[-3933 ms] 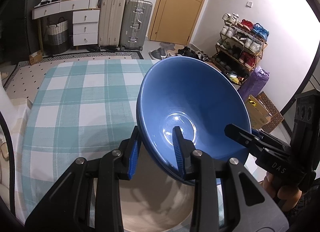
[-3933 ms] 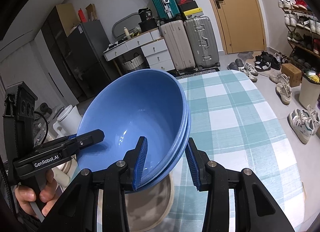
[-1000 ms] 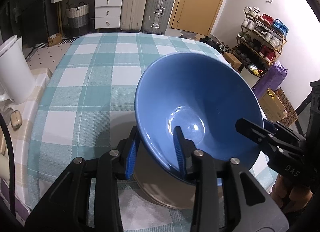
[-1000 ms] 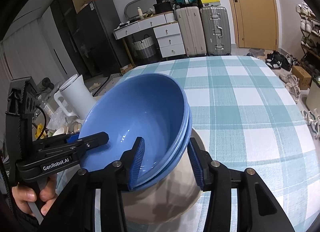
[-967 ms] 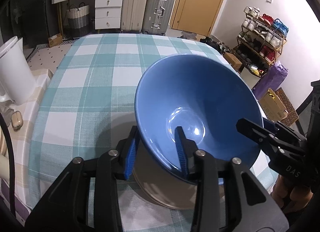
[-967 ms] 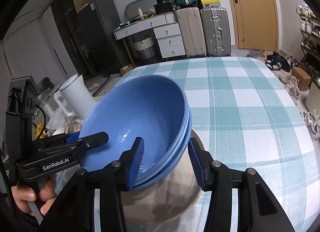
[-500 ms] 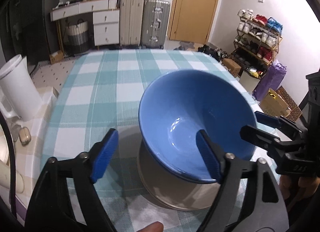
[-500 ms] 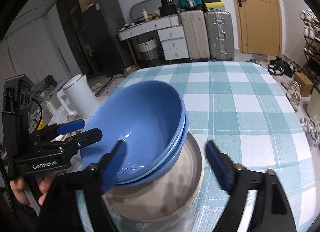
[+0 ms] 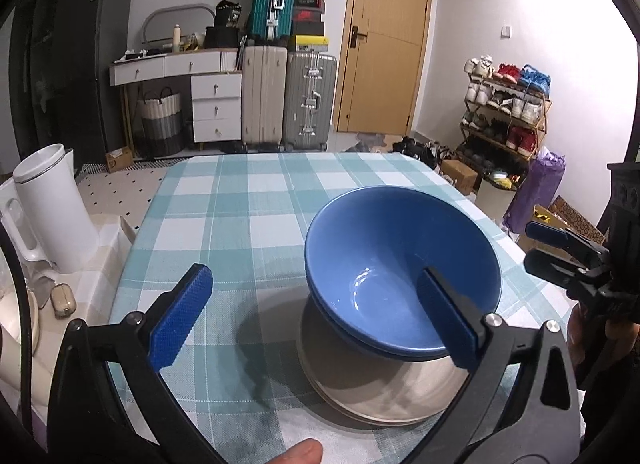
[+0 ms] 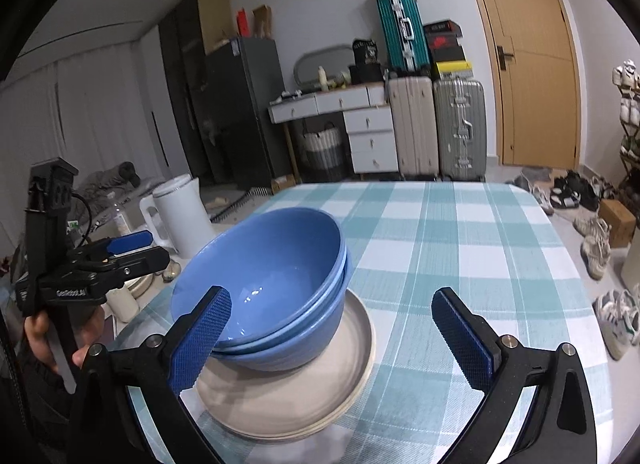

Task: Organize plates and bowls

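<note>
Blue bowls point(image 10: 276, 272) on beige plates point(image 10: 288, 396), a teal-and-white checked tablecloth point(image 10: 460, 248), blue-padded black grippers point(image 10: 332, 336)

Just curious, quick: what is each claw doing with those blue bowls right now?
Left gripper: opening wide, holding nothing.
Right gripper: opening wide, holding nothing.

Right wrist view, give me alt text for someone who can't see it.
Stacked blue bowls sit on beige plates on a checked tablecloth. The right gripper in front is opening, gripping nothing; the left gripper is at left.
</note>
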`<state>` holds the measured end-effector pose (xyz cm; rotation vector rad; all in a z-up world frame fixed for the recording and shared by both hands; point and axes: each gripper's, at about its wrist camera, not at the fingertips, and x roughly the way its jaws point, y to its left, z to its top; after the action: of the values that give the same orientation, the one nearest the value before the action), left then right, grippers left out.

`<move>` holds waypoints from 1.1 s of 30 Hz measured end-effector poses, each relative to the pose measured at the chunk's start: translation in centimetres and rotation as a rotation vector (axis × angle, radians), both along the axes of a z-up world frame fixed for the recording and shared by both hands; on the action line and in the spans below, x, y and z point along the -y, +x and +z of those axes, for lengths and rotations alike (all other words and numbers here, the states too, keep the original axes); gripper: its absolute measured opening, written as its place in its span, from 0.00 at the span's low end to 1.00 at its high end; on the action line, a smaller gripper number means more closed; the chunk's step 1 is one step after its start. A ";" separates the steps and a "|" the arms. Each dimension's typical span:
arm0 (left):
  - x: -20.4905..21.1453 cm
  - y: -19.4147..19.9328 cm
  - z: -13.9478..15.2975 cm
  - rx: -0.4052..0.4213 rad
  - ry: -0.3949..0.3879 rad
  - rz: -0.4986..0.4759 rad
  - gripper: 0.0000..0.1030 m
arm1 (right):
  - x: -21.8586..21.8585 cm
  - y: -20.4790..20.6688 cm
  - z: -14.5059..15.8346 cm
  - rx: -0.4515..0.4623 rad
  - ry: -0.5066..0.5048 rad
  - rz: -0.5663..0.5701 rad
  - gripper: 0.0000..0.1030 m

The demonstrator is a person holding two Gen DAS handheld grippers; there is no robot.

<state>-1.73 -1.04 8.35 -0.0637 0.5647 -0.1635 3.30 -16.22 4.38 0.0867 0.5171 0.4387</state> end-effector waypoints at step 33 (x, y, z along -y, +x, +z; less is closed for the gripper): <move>-2.2 -1.4 -6.7 0.187 -0.021 -0.033 0.99 | 1.1 -3.0 -4.4 0.196 0.029 0.076 0.99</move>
<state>-3.13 1.15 1.69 -0.0589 0.3777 -0.2055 0.31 -17.33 -0.03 0.0515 0.3216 0.5229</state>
